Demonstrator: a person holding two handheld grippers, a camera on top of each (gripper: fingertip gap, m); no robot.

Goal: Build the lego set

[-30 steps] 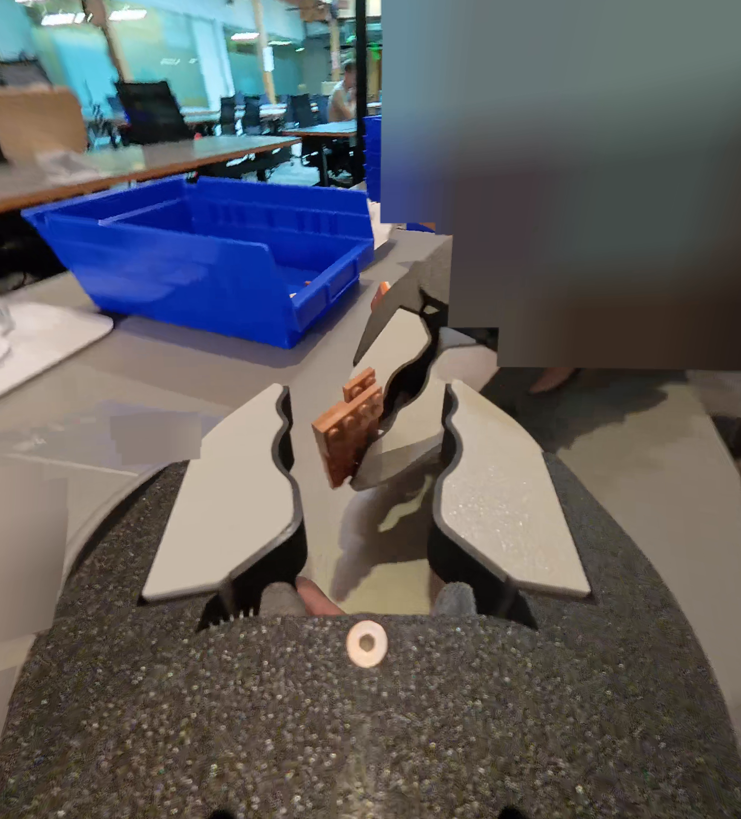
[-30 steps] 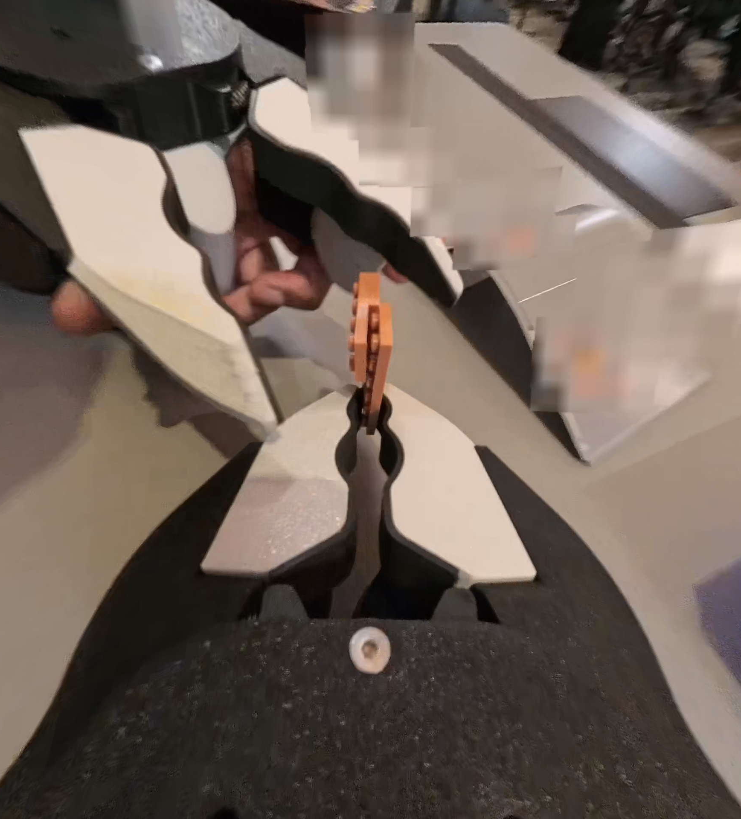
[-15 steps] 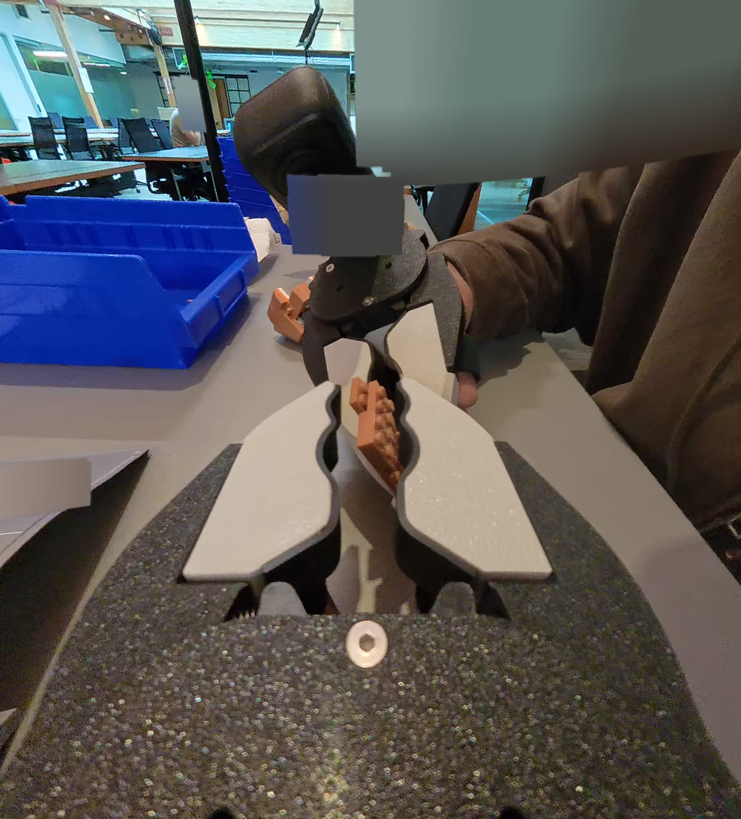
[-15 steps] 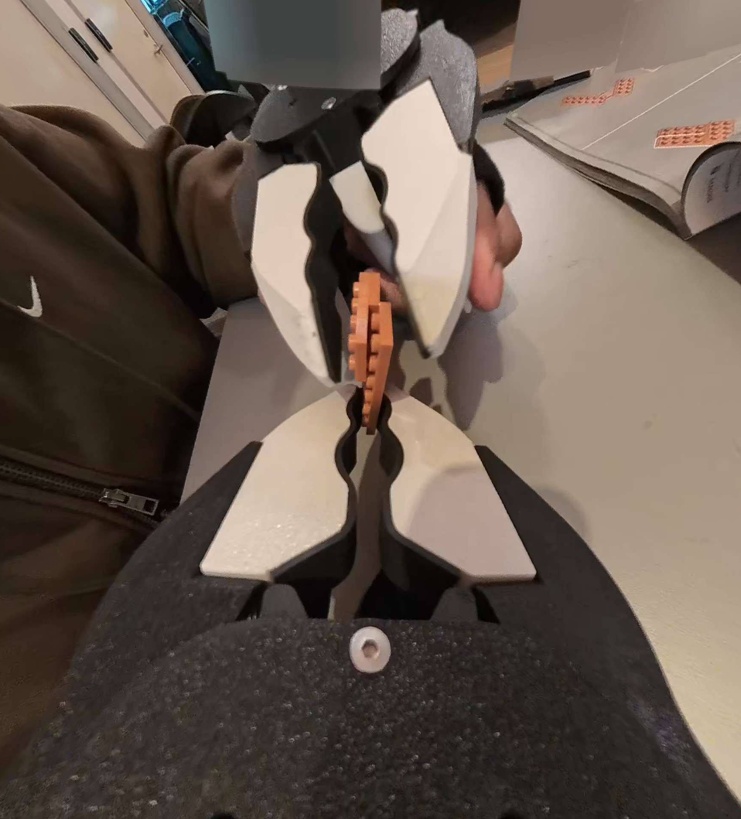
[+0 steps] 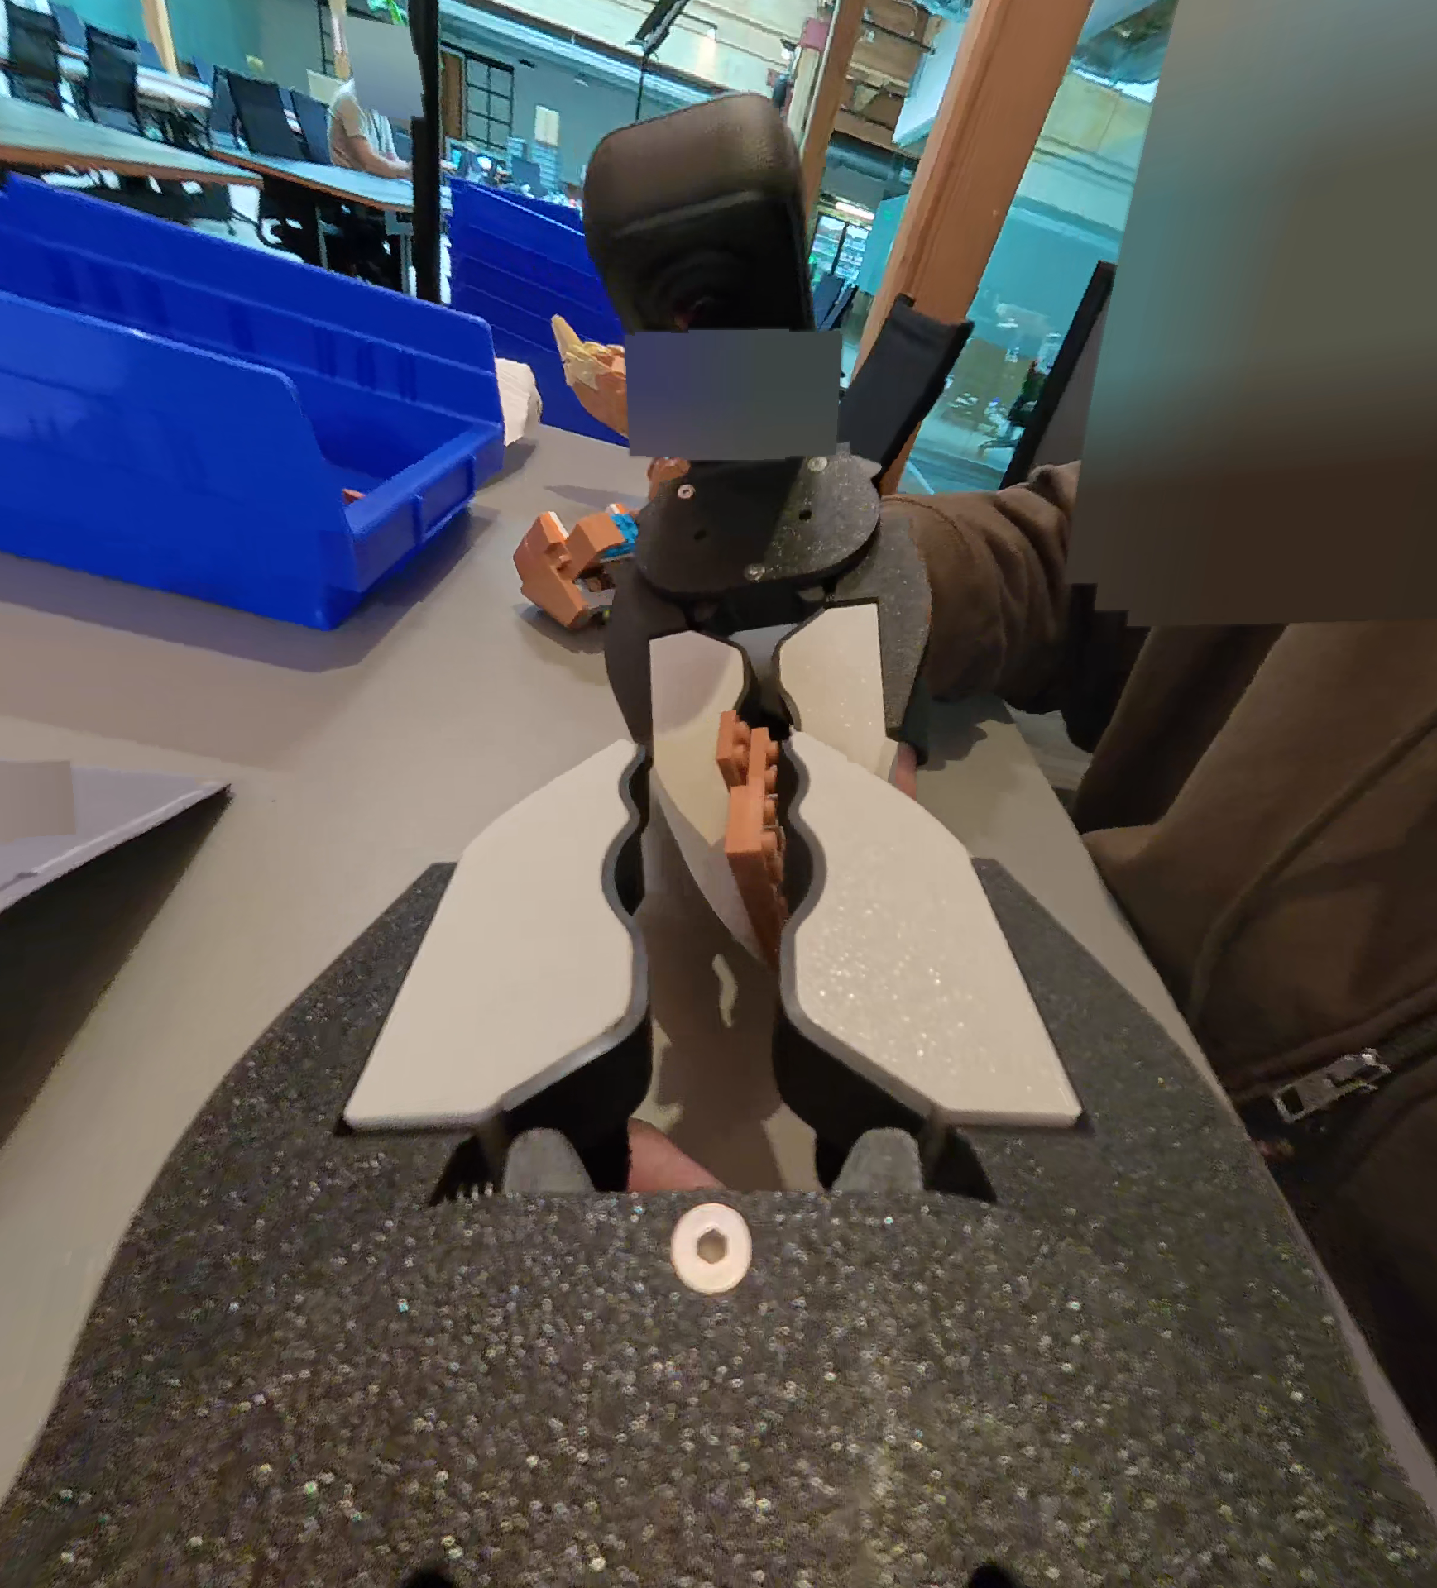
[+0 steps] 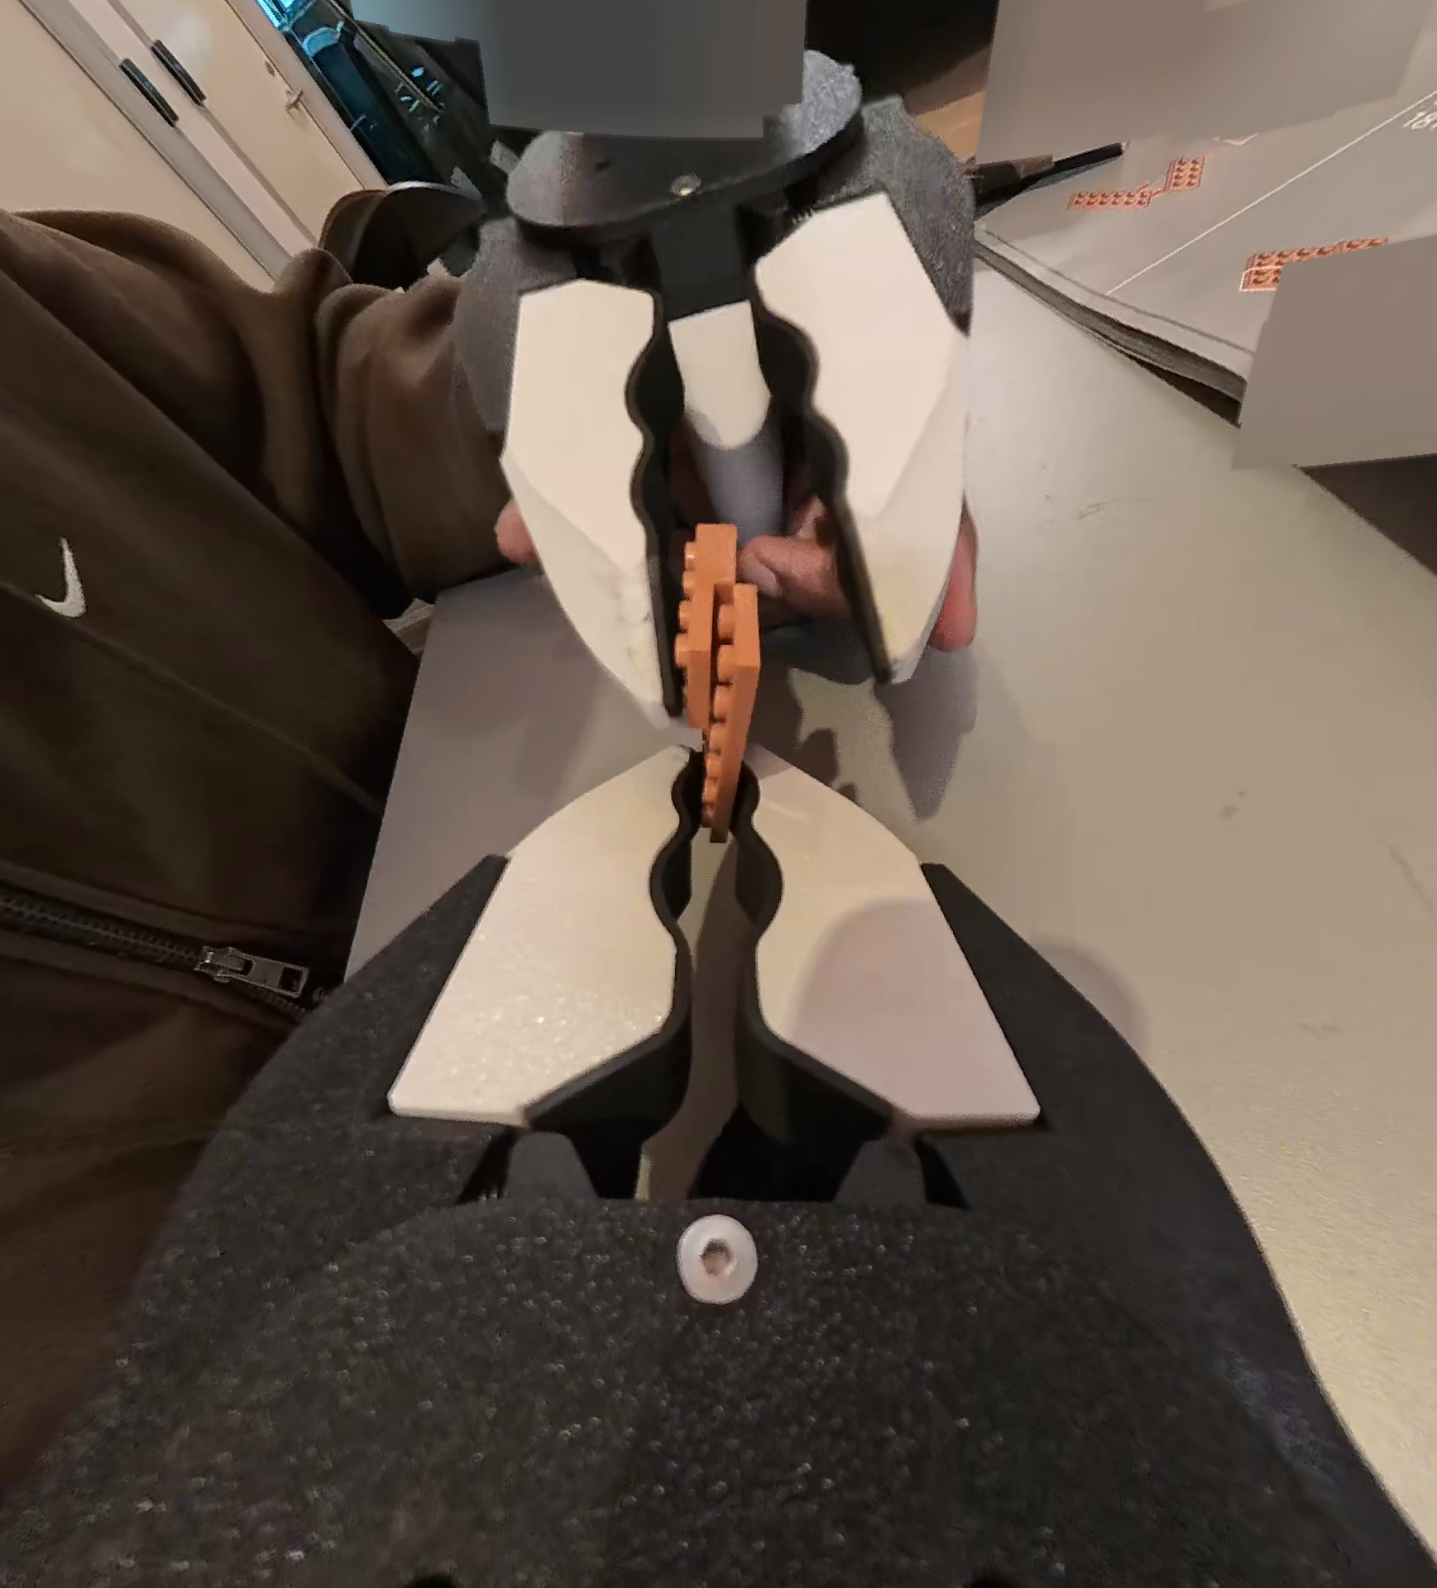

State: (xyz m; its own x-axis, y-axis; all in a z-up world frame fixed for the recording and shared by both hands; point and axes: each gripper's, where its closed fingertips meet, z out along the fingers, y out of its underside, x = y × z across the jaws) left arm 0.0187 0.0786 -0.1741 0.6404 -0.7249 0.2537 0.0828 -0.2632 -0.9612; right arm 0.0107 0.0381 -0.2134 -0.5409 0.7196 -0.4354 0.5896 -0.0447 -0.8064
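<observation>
The right gripper (image 6: 715, 795) is pinching the near edge of a stack of two orange lego plates (image 6: 719, 662), jaws drawn together on it so the plates are standing on edge above the grey table (image 6: 1213, 773). Facing it from the far side, the left gripper (image 5: 719, 825) is reaching in with its jaws apart, straddling the same plates; in the right wrist view one white finger (image 6: 586, 481) of the left tool is lying against the studded side while the other is standing clear on the smooth side. Whether that first finger is truly pressing or only alongside is hard to tell. Judgement: this is looking like a squeeze or a hand-over of the stacked plates, not yet closed. Risk one: the right tool is holding only a narrow strip of plate, so an off-centre push from the left could be pivoting the stack out of the pinch and dropping it to the table. Risk two: closing on the studs at a slant could be shearing the two plates apart rather than seating them. Risk three: the fingertips of both tools are sitting nearly touching and could be colliding. Far left, a blue bin (image 5: 207, 481) and a part-built brown lego model (image 5: 568, 567) are sitting well apart from the work; an open instruction booklet (image 6: 1213, 258) is lying far right in the right wrist view.
</observation>
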